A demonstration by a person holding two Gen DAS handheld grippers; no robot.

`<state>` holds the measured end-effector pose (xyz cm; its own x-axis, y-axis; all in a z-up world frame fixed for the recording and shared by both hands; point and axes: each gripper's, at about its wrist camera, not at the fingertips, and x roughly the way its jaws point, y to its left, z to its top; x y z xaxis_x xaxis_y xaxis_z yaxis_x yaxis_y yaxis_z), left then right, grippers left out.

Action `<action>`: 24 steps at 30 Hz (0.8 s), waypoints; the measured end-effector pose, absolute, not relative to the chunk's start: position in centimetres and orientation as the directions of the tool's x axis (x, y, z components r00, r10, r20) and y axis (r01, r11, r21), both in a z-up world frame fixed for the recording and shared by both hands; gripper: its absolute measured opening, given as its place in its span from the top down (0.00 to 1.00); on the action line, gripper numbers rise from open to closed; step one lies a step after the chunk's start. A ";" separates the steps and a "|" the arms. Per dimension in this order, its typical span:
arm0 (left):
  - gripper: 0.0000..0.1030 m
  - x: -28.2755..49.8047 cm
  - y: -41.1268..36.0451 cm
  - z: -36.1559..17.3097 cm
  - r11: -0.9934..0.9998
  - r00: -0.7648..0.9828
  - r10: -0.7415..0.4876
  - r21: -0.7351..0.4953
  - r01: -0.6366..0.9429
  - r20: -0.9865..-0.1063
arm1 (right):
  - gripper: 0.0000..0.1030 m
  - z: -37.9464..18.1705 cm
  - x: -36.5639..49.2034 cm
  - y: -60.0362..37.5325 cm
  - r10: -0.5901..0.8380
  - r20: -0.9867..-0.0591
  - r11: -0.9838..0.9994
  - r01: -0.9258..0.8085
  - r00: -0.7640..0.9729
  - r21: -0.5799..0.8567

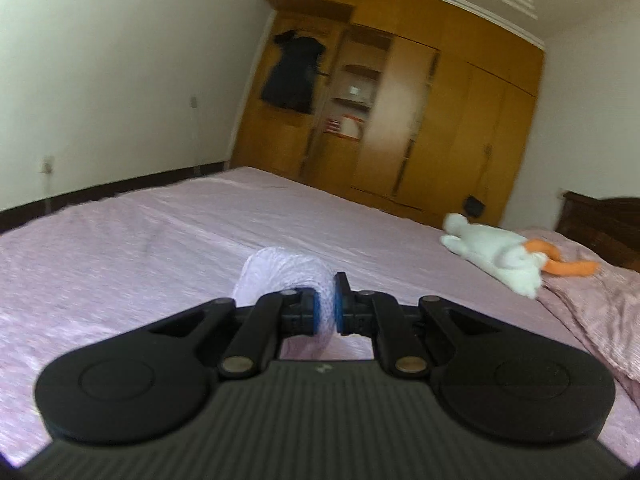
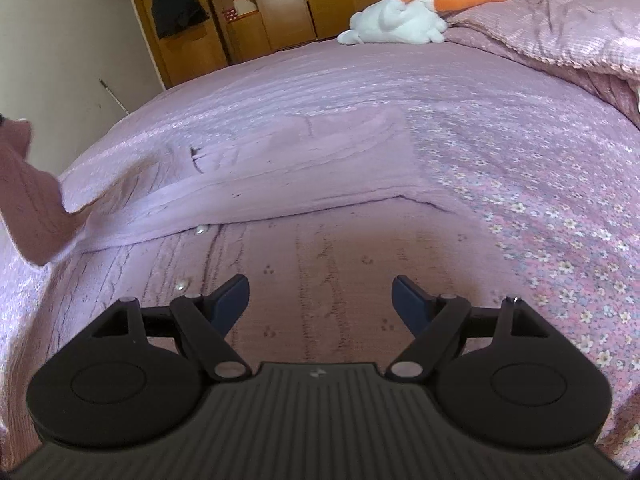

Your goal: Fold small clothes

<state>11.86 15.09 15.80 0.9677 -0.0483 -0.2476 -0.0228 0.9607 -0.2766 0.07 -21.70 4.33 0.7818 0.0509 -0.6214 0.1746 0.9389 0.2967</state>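
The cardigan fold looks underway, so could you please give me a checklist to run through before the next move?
1. Left gripper shut on cardigan fabric: ok.
2. Right gripper open above the cardigan: ok.
3. Folded part lying flat: ok, slight wrinkles.
4. Lifted part aligned with the rest: cannot tell.
5. Plush toy apart from the cardigan: ok.
6. Bedspread caught in the grasp: cannot tell.

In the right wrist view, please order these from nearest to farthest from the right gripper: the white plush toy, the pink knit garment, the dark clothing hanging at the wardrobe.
From the right gripper, which is open:
1. Pink knit garment, directly under and ahead of the fingers.
2. White plush toy, far across the bed, upper right of centre.
3. Dark hanging clothing, beyond the bed, upper left, at the wardrobe.
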 end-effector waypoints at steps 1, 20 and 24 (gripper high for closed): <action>0.91 12.2 14.1 15.4 0.959 0.963 -0.073 -0.284 -0.003 -0.259 | 0.19 4.3 -0.1 -22.0 0.050 -0.620 0.936 0.180 0.783 0.303; 0.62 14.7 2.0 3.8 0.965 0.767 -0.237 -0.237 0.114 -0.596 | 0.19 3.3 0.2 -24.9 0.112 -0.623 0.899 0.188 0.774 0.396; 0.57 13.0 3.1 3.8 0.973 0.766 -0.215 -0.201 0.115 -0.605 | 0.19 4.4 2.0 -23.9 0.169 -0.607 0.896 0.135 0.777 0.422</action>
